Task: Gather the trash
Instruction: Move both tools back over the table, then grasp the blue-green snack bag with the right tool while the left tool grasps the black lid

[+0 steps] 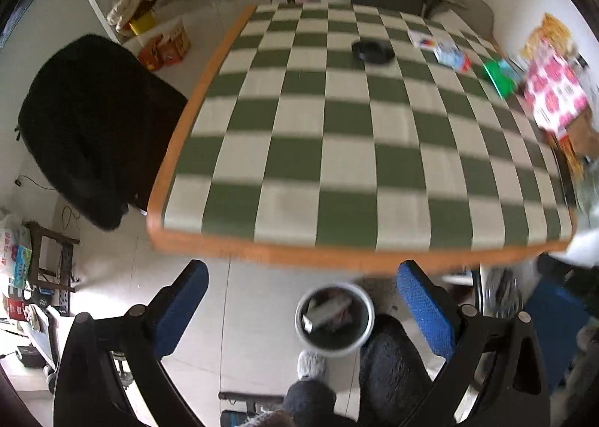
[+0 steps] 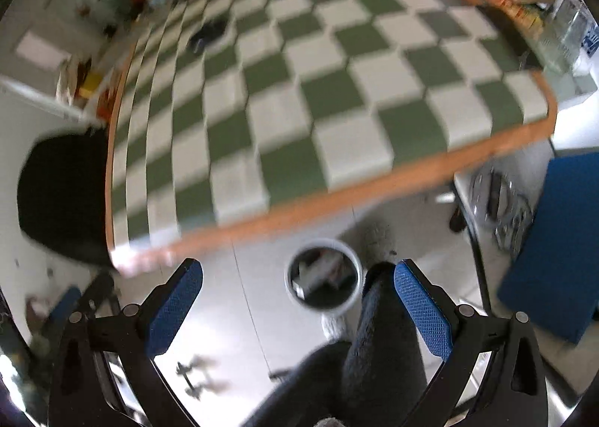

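Grey bin (image 1: 334, 321) sits on the floor just off the worktop's (image 1: 359, 135) near edge, litter already inside. My left gripper (image 1: 302, 309) and right gripper (image 2: 298, 305) both hang spread, holding nothing. Next I judge: reach the black item (image 1: 373, 51) toward the far edge.

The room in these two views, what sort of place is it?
Probably a lived-in home or small office room: a wood-edged table with a green-and-white checked cloth, a round grey waste bin on the tiled floor, and a black chair beside the table.

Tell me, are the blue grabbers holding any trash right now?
No. The left gripper and right gripper are both open and empty, above the trash bin on the floor.
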